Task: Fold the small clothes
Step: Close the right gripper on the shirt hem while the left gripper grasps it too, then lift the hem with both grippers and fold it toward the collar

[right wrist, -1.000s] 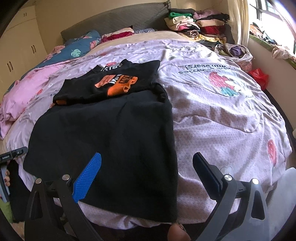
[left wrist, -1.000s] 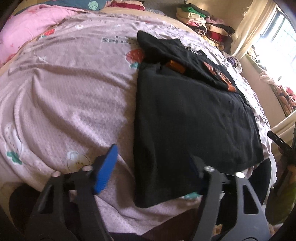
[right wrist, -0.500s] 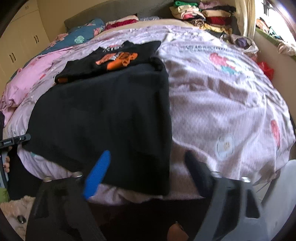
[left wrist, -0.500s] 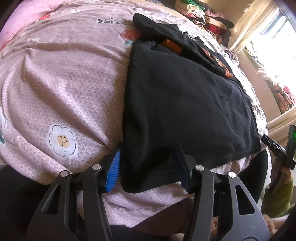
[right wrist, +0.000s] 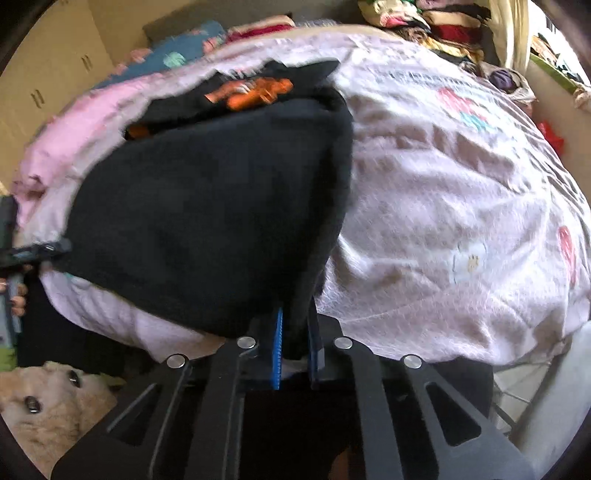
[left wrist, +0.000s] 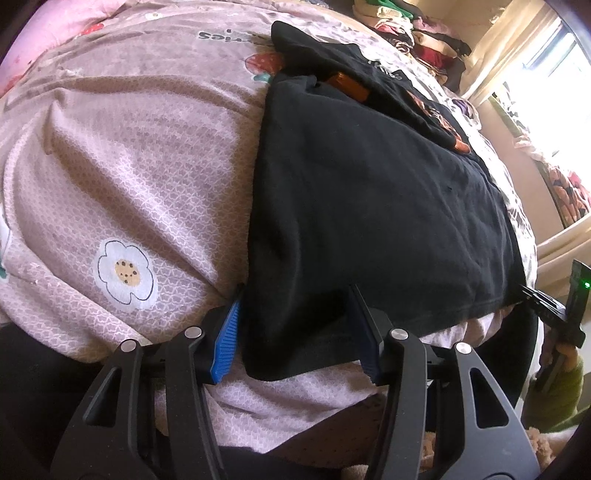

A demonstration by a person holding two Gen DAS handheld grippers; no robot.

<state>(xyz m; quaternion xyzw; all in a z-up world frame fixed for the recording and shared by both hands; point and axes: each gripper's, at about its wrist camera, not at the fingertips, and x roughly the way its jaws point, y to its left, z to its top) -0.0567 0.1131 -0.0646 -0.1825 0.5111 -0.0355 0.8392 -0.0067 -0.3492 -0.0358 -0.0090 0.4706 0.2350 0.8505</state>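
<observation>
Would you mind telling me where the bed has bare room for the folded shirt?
Bare quilt lies left of the black shirt, and more on its other side. Crowded: the clothes pile by the window and the pillows.

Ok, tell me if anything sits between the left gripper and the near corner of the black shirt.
Nothing visible does. The left gripper already straddles the black shirt's near corner on the bedspread, pads either side of the cloth. The right gripper, its jaws having just closed, pinches the other near corner.
</observation>
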